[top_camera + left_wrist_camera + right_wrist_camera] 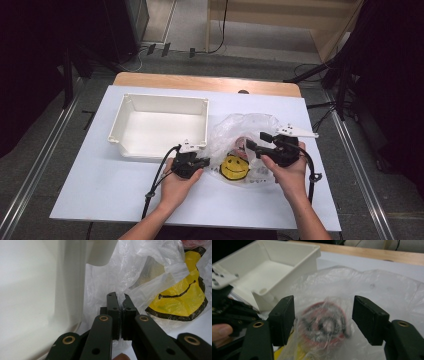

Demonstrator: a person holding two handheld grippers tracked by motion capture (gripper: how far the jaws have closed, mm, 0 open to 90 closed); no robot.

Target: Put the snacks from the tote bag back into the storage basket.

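Beside the white tray (159, 122), on its right, the clear plastic bag (243, 131) lay crumpled on the bench (90, 185). You held your left gripper (202, 161) just in front of the near right corner of the tray, and it was clenched on a fold of the bag: in the left gripper view the jaws stood together with a thin edge of the plastic (122, 300) pinched between them. The wall of the tray (37, 290) was very close on the left of this gripper. On the bag there was a yellow smiley face (234, 167), lying to the right of the tray's near corner and between your two hands; in the left gripper view the same face (182, 297) was seen just behind the pinched fold.

Your right gripper (255, 140) was released. Its jaws stood apart, on the far side of the bag from the tray, and they pointed toward the tray. In the right gripper view the pads (283, 315) were on each side of a round red thing (324, 326) that was inside the bag, but they did not press on it. What this red thing was, I could not tell, because it was blurred behind the plastic. The tray (269, 267) appeared behind it, at the upper left.
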